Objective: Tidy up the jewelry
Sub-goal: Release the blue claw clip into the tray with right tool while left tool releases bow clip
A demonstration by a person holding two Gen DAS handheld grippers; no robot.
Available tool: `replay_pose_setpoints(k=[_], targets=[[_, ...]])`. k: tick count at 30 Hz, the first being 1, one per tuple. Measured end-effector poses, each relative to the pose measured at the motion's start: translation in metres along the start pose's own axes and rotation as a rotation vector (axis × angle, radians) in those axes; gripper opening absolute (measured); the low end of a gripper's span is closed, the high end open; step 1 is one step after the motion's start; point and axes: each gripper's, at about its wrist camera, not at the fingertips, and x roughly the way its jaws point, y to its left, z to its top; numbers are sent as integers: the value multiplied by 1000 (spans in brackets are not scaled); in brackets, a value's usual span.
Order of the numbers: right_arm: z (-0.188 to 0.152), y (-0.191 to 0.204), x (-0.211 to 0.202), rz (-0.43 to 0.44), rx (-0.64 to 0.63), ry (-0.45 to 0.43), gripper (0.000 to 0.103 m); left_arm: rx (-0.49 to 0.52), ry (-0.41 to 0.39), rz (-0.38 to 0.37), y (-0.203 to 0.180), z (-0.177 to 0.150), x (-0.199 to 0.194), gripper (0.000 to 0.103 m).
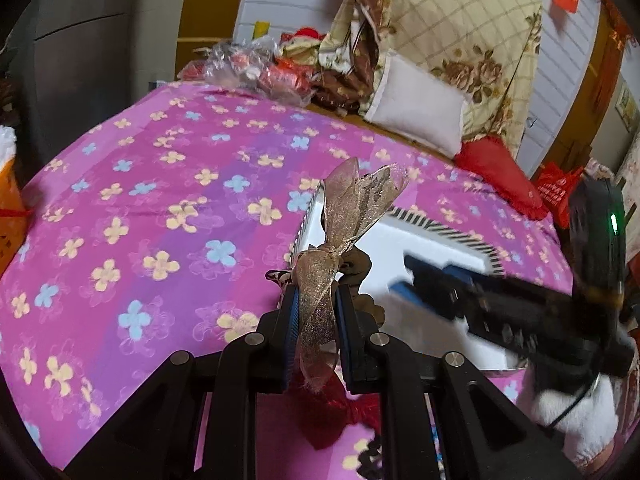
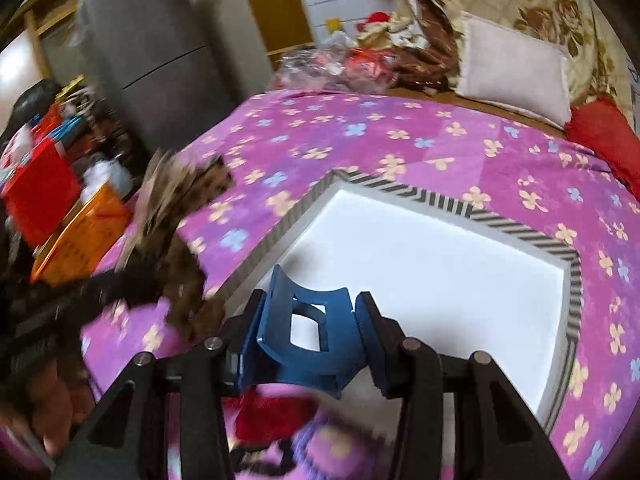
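Observation:
My left gripper (image 1: 316, 304) is shut on a gold mesh ribbon bow (image 1: 344, 216) with leopard-print parts, held above the pink flowered bedspread. It shows blurred at the left of the right wrist view (image 2: 180, 196). My right gripper (image 2: 312, 320) is shut on a blue hair claw clip (image 2: 308, 340) and holds it over the near-left part of a white tray (image 2: 440, 264) with a striped rim. The right gripper also shows in the left wrist view (image 1: 424, 280), over the tray (image 1: 424, 240).
A red item (image 2: 276, 412) lies on the bedspread below the grippers. A white pillow (image 1: 416, 112), a red cushion (image 1: 496, 176), a folded floral quilt (image 1: 460, 32) and plastic bags (image 1: 256, 64) lie at the far side of the bed. An orange box (image 2: 80, 232) stands left.

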Motion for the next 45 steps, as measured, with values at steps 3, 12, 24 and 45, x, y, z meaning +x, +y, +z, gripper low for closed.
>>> replay_pose_setpoints(k=[3, 12, 24, 45], targets=[[18, -7, 28, -35, 22, 7, 47, 2, 33, 7, 3, -1, 22, 20], [55, -24, 107, -120, 62, 41, 47, 27, 95, 49, 8, -5, 66, 20], [49, -35, 103, 8, 195, 29, 63, 45, 115, 24, 4, -14, 72, 36], [-28, -10, -50, 39, 121, -61, 77, 121, -16, 104, -9, -30, -9, 57]])
